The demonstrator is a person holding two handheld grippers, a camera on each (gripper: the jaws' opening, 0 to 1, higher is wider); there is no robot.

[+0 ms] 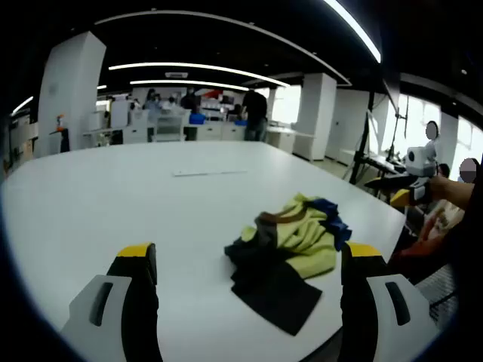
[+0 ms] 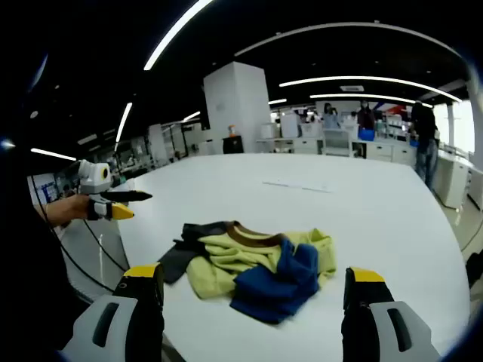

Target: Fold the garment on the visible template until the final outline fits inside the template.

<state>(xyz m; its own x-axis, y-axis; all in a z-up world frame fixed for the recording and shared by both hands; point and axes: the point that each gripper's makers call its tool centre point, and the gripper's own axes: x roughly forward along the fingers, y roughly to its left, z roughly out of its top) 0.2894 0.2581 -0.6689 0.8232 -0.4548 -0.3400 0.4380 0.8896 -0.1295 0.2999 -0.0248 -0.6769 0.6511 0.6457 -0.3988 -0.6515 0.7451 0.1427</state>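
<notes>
A crumpled garment in yellow-green, blue, brown and black lies bunched on the white table, close to its edge. In the left gripper view, my left gripper is open, its yellow-tipped jaws spread wide either side of the heap and short of it. My right gripper floats off the table's edge at the right, held by a hand. In the right gripper view, the garment lies just ahead of my open right gripper. My left gripper is at the left, beyond the table's edge.
A thin pale strip lies on the table beyond the garment, also seen as the strip in the right gripper view. The white table stretches wide behind it. People, desks and pillars stand far back; stands and cables sit off the right edge.
</notes>
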